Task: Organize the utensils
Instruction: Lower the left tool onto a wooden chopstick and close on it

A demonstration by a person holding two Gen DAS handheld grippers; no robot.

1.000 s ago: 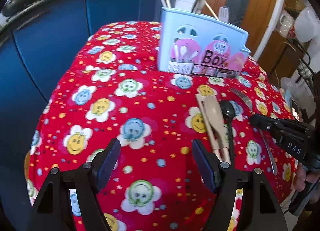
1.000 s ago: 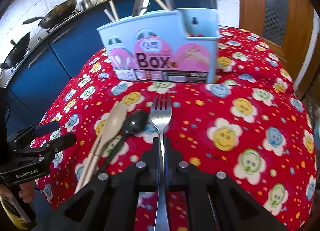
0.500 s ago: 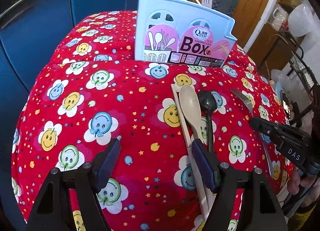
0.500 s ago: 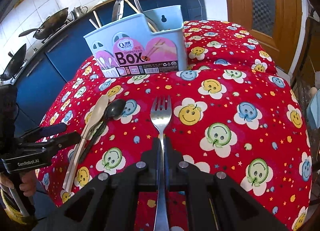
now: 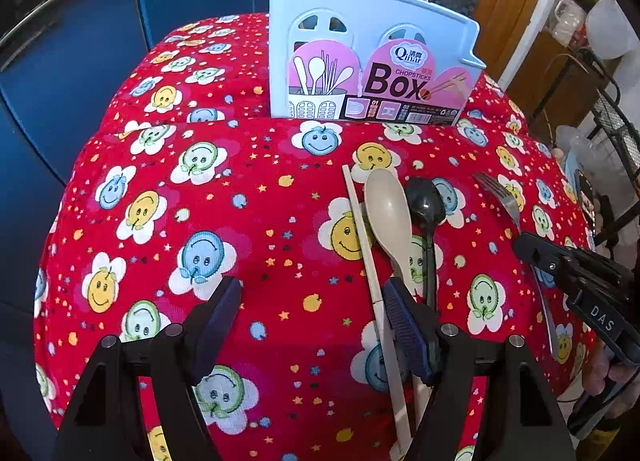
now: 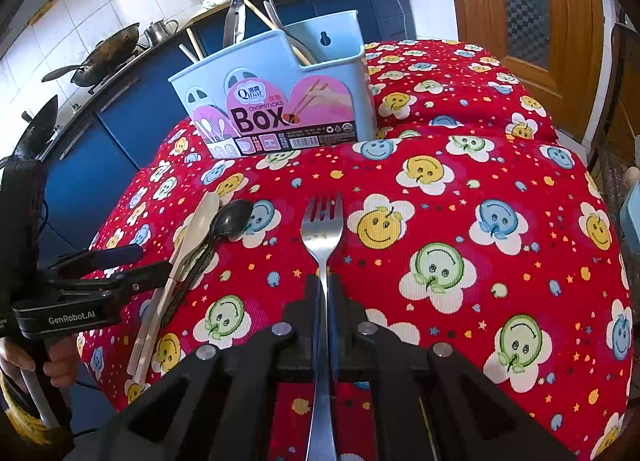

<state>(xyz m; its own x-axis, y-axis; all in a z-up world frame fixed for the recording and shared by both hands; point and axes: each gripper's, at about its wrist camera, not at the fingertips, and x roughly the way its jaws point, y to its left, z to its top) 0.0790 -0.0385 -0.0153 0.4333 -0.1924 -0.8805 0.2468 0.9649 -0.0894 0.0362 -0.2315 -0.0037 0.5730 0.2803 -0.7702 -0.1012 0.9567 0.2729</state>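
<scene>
A light blue utensil box [image 5: 372,57] labelled "Box" stands at the far side of the red smiley cloth [image 5: 224,197] and holds several utensils. It also shows in the right wrist view [image 6: 276,101]. A chopstick [image 5: 362,237], a beige spoon [image 5: 390,209] and a black spoon [image 5: 426,205] lie side by side on the cloth. My left gripper [image 5: 312,317] is open and empty, its right finger over their handles. My right gripper [image 6: 325,293] is shut on the handle of a metal fork [image 6: 323,225], tines pointing at the box, held just above the cloth.
Blue kitchen cabinets [image 5: 80,45] stand behind and to the left of the table. Woks [image 6: 104,57] sit on the counter. A wooden door [image 6: 532,13] is at the back right. The cloth drops off at the table's left and near edges.
My right gripper has lifted the fork and pulled back from the box. My left gripper has shifted right, nearer the spoons and chopstick, still open.
</scene>
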